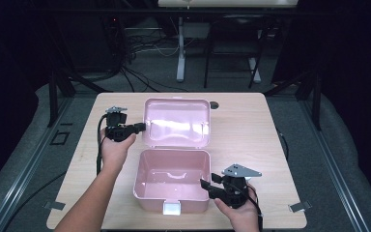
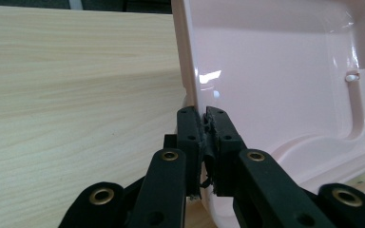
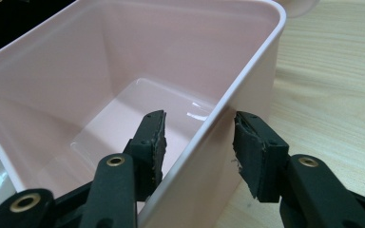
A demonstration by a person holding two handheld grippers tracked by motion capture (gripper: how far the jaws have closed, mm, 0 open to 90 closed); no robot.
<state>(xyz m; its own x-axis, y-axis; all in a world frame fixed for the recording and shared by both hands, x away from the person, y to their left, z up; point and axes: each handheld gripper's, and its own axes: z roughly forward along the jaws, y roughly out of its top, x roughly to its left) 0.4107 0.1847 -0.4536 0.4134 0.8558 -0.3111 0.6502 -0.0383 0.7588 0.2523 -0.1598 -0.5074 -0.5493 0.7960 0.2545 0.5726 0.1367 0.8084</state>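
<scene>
My left gripper [image 2: 203,124] pinches the pink lunch box's lid [image 2: 285,71] edge; my right gripper [image 3: 199,142] straddles the box wall [image 3: 237,95], open — light, stiff, slippery plastic, best gripped by rims.

table: a pale wood-grain rectangular tabletop [image 1: 251,121] with a round cable hole [image 1: 214,105] at its far edge | floor: grey carpet [image 1: 348,159], crossed by black cables [image 1: 140,72] | beyond: a white-legged desk [image 1: 180,53] is seen | surround: dark black curtains [image 1: 9,58], dimly lit
</scene>
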